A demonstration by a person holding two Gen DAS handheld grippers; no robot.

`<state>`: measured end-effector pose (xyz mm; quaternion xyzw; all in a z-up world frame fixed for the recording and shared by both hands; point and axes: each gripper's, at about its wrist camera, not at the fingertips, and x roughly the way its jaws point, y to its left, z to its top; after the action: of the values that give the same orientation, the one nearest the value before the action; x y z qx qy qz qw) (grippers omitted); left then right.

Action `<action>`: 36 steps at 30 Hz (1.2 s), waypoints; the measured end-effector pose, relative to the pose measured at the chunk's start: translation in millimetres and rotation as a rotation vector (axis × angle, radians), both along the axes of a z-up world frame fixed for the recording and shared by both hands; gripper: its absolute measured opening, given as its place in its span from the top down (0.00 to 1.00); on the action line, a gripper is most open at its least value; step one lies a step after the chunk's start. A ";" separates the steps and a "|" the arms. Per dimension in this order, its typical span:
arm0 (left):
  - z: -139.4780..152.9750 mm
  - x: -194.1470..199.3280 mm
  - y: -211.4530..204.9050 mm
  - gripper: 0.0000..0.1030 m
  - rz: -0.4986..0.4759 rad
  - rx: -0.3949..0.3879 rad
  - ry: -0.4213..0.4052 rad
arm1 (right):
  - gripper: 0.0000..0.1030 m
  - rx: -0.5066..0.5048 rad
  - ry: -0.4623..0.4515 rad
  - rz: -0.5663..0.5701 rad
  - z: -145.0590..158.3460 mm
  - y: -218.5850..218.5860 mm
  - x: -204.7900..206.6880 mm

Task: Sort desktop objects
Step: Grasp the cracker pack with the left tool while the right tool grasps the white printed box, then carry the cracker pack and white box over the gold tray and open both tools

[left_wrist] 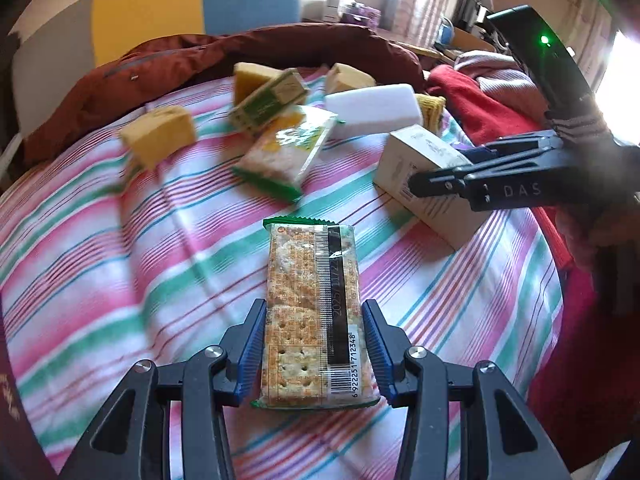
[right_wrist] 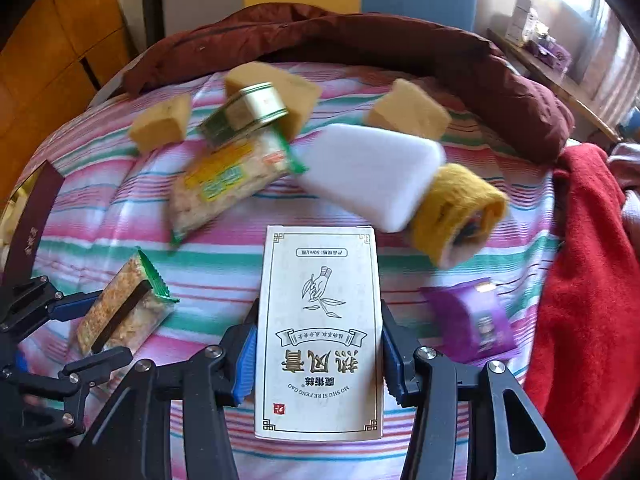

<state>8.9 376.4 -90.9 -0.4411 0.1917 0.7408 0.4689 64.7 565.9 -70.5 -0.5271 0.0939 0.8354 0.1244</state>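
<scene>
My left gripper (left_wrist: 314,354) is shut on a cracker packet (left_wrist: 312,312) with a black barcode strip, held over the striped cloth (left_wrist: 120,240). It also shows in the right wrist view (right_wrist: 120,316), with the left gripper (right_wrist: 86,326) around it. My right gripper (right_wrist: 318,354) is shut on a cream box (right_wrist: 320,332) printed with Chinese characters. The box shows in the left wrist view (left_wrist: 424,172) with the right gripper (left_wrist: 440,184) on it.
On the cloth lie a second cracker packet (right_wrist: 228,176), a green-striped box (right_wrist: 244,114), several yellow sponge blocks (right_wrist: 408,110), a white sponge (right_wrist: 368,172), a yellow roll (right_wrist: 460,208) and a purple sachet (right_wrist: 472,320). A maroon jacket (right_wrist: 360,36) borders the far edge, a red blanket (right_wrist: 584,280) the right.
</scene>
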 end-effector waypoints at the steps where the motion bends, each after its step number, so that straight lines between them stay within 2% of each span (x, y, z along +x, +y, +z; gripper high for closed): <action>1: 0.4 -1.2 -6.1 0.54 0.008 0.005 -0.003 | 0.50 0.002 -0.004 0.008 0.8 -9.3 3.3; 5: 2.7 -4.2 -31.1 0.54 0.054 0.026 -0.016 | 0.50 0.002 -0.009 0.041 1.2 -32.6 -1.4; 12: 12.5 -9.8 -70.4 0.54 0.134 0.069 -0.026 | 0.50 -0.027 0.033 0.065 14.5 -74.2 0.7; 21: 35.1 -19.6 -122.1 0.54 0.249 0.127 -0.005 | 0.50 -0.057 0.106 0.139 29.5 -133.4 -26.2; 29: 57.9 -38.5 -194.9 0.54 0.412 0.184 0.034 | 0.50 -0.109 0.164 0.245 49.0 -199.9 -59.4; 36: 65.7 -58.6 -267.5 0.54 0.585 0.191 0.073 | 0.50 -0.142 0.223 0.387 72.6 -276.0 -87.8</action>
<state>-49.7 108.9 -25.2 -0.4047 0.0030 0.8744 0.2678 -23.1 289.9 2.1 -0.4470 0.0627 0.8881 -0.0867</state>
